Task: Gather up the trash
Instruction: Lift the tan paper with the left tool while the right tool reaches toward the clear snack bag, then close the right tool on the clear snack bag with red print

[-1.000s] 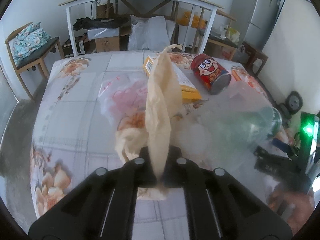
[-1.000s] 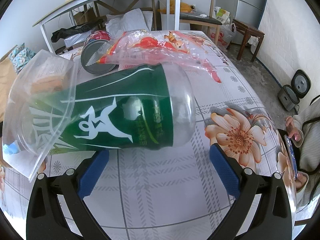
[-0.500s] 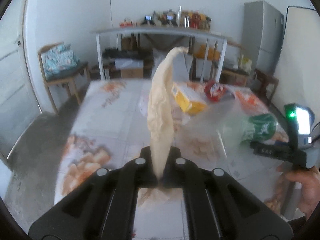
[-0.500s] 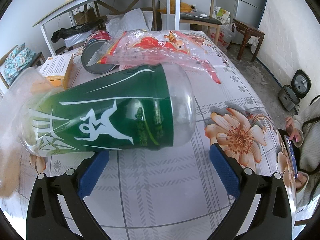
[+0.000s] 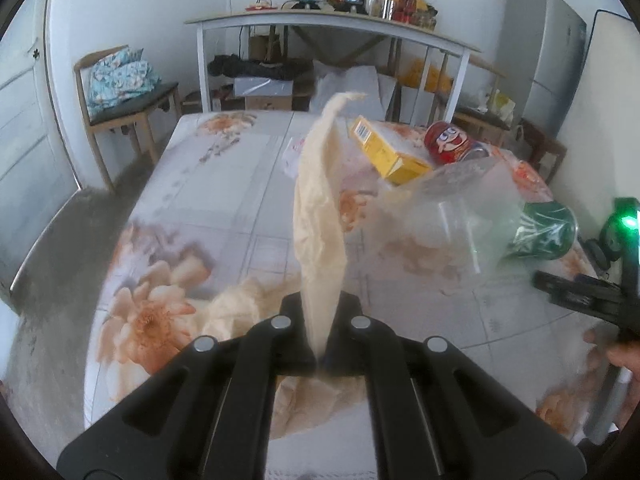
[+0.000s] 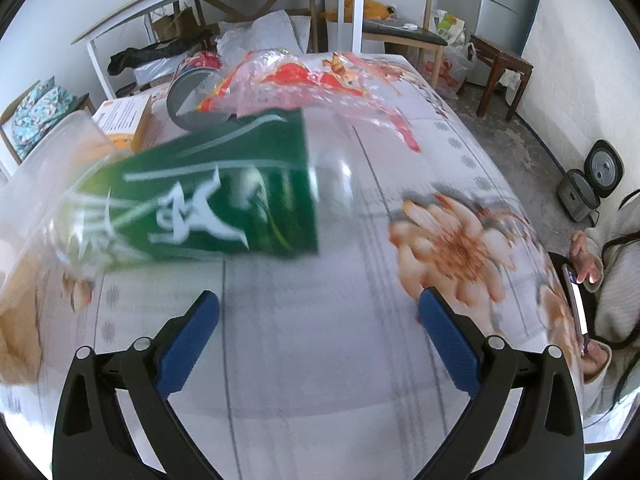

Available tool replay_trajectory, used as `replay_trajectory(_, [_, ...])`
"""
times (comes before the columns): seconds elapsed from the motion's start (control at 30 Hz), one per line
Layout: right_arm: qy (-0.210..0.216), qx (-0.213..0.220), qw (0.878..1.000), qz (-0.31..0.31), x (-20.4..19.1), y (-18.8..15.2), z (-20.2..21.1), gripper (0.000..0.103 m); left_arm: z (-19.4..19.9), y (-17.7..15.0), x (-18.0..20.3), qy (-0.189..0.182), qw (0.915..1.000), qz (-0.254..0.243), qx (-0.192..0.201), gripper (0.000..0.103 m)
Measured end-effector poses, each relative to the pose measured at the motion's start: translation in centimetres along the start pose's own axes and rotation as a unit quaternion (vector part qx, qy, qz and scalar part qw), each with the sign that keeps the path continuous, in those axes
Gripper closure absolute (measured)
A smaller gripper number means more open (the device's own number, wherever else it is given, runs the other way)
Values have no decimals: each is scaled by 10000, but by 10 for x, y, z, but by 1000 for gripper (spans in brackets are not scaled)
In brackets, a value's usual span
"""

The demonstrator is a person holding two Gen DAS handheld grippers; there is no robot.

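Note:
My left gripper (image 5: 320,336) is shut on a cream plastic bag (image 5: 318,216) and holds it up above the floral table (image 5: 224,216). A green-labelled clear plastic cup (image 6: 216,200) lies on its side on the table, its mouth inside a clear plastic bag (image 5: 452,216). It also shows in the left wrist view (image 5: 544,232). My right gripper (image 6: 318,340) is open and empty, just in front of the cup, not touching it. A yellow box (image 5: 384,152), a red cartoon can (image 5: 452,144) and a red-printed wrapper (image 6: 312,80) lie farther back.
A white-framed bench table (image 5: 332,28) and a wooden chair (image 5: 128,92) stand behind the table. A seated person (image 6: 612,248) with a phone is at the right. A rice cooker (image 6: 596,180) sits on the floor.
My left gripper has lifted the cream bag up and back from the table. My right gripper has pulled back slightly from the green cup, which has shifted and tilted; the view is blurred.

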State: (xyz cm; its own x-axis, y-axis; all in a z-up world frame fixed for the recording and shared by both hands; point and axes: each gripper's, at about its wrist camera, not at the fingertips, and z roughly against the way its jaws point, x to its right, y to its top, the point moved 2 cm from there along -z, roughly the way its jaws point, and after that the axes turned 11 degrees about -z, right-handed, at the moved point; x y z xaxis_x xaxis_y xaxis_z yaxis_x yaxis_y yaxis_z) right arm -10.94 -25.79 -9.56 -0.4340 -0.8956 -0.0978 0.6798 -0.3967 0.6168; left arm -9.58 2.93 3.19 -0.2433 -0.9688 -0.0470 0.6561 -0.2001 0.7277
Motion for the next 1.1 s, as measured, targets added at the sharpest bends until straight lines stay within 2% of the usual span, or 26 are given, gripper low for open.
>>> replay_trajectory(0.17, [295, 202, 9993, -138, 27, 7, 32, 6, -4, -3, 1, -85, 9999, -12, -119, 102])
replay_trajectory(0.27, [402, 430, 9975, -390, 42, 33, 49, 6, -6, -4, 1, -117, 9998, 6, -145, 102])
replay_trajectory(0.33, [559, 391, 9960, -571, 46, 58, 51, 6, -7, -4, 1, -162, 9997, 43, -178, 102])
replay_trajectory(0.43, [891, 253, 9931, -714, 47, 98, 43, 6, -8, -5, 2, -208, 9996, 20, -199, 102])
replay_trajectory(0.6, [1091, -103, 9907, -811, 37, 152, 6, 6, -10, -6, 3, -290, 9993, 21, -250, 102])
replay_trajectory(0.67, [1118, -366, 9910, -643, 22, 167, -12, 6, -12, -6, 3, -349, 9990, 49, -267, 102])
replay_trajectory(0.8, [718, -503, 9961, 111, -12, 173, -32, 6, -13, -6, 3, -409, 9987, 75, -288, 102])
replay_trajectory(0.87, [682, -679, 9943, 452, -30, 168, -43, 6, -14, -6, 4, -460, 9985, 78, -301, 102])
replay_trajectory(1.0, [520, -932, 9915, 745, -38, 159, -61, 6, -13, -6, 4, -494, 9983, 92, -286, 102])
replay_trajectory(1.1, [452, -1183, 9902, 581, -27, 154, -76, 6, -12, -6, 2, -510, 9982, 122, -281, 102])
